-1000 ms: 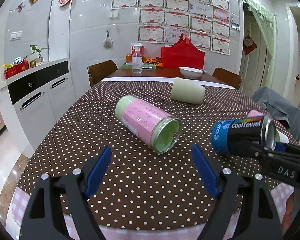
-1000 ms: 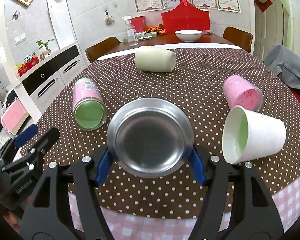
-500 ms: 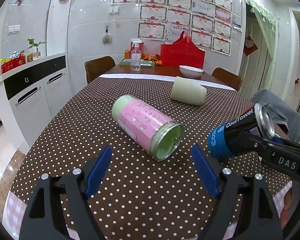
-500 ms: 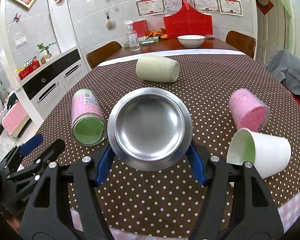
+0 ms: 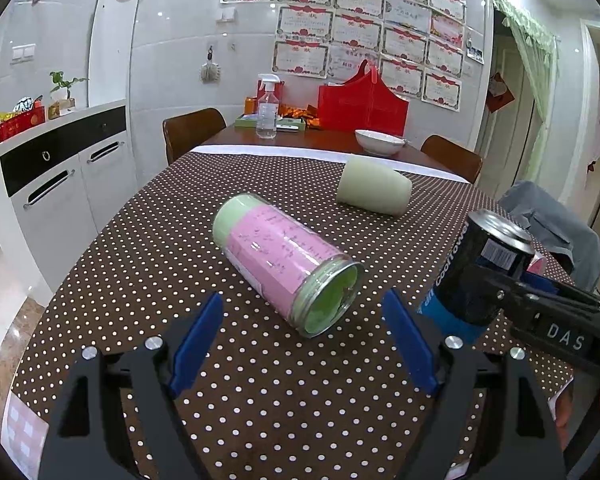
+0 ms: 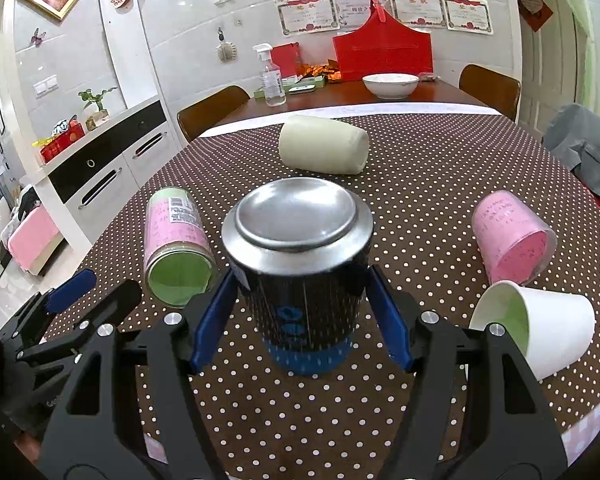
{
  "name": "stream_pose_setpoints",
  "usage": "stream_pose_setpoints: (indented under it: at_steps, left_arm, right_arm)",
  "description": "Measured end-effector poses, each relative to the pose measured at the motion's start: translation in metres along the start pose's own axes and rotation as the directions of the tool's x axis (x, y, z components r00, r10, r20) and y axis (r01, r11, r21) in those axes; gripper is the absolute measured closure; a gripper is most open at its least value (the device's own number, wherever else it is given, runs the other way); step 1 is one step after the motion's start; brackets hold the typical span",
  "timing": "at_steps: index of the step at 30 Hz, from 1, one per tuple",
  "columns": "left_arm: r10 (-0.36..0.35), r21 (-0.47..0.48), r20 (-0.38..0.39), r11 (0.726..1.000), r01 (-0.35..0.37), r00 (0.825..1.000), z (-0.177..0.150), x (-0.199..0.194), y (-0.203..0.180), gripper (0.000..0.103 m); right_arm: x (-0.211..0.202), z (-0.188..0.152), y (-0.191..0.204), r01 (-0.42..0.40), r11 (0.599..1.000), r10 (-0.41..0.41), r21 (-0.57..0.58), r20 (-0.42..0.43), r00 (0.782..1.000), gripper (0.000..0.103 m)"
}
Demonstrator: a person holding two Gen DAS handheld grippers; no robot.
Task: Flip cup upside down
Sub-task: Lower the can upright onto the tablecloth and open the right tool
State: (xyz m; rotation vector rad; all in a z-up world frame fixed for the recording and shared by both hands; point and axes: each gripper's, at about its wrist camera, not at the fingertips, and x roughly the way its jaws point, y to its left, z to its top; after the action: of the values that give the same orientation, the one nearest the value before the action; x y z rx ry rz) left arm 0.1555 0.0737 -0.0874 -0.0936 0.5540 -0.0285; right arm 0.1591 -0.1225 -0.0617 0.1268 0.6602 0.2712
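Nearby, toppled cups, right claw gripping can

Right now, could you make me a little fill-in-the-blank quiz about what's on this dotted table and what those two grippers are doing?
1. The right gripper is shut on a dark can whose top end is made of ____.
2. The left gripper is ____ and holds nothing.
3. The pink-labelled jar lies on its ____ on the tablecloth.
4. The inside of the white paper cup is coloured ____.

Missing words: metal; open; side; green
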Motion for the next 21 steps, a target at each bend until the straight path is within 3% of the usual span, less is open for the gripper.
stream_pose_setpoints:
  at_steps: [21]
  left_arm:
    - [-0.021, 0.021, 0.058, 1.0, 0.02, 0.998, 0.003, -0.043, -0.022, 0.022]
  right_arm:
    - [-0.048, -0.005, -0.002, -0.018, 1.0, 0.019, -0.018, 0.094, 0.995, 0.03]
